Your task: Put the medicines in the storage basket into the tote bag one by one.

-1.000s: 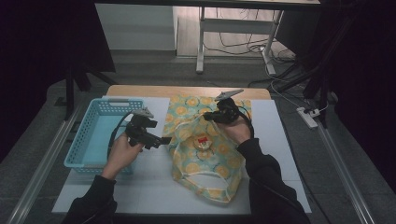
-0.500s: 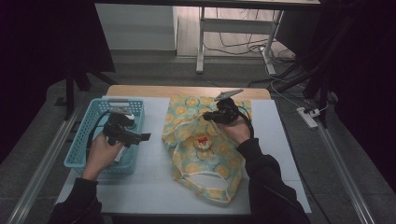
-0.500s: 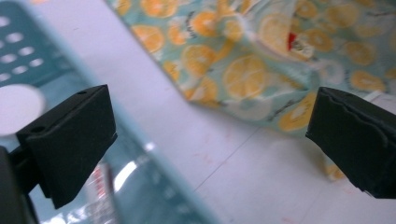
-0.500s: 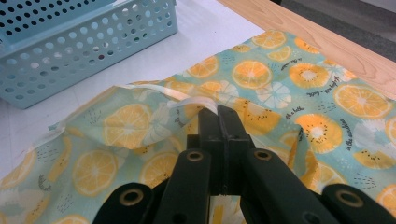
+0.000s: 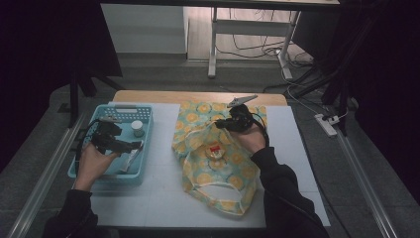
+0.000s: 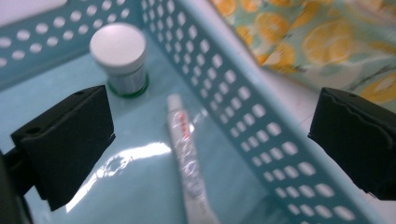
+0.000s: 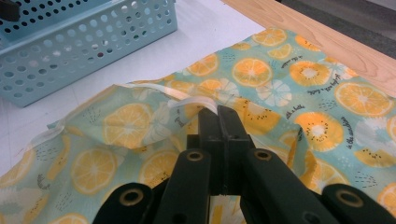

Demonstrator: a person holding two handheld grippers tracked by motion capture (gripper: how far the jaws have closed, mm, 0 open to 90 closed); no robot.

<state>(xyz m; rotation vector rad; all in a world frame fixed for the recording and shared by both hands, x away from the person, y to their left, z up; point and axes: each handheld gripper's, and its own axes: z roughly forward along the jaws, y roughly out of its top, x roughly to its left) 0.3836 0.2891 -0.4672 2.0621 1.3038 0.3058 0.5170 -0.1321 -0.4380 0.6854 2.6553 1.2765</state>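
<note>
Our left gripper [image 5: 130,145] hovers over the blue perforated basket [image 5: 143,163] at nine o'clock on the surface, fingers released. Inside lie a white-lidded jar [image 6: 124,55] and a tube [image 6: 187,154]. Our right gripper [image 7: 218,112], fingers clenched, pinches the orange-print fabric bag [image 5: 218,183] at its twelve-o'clock rim.

Glossy perforated plastic basket [image 6: 261,135]; matt printed cloth bag [image 7: 140,126]; bare wood table edge [image 7: 327,37].
</note>
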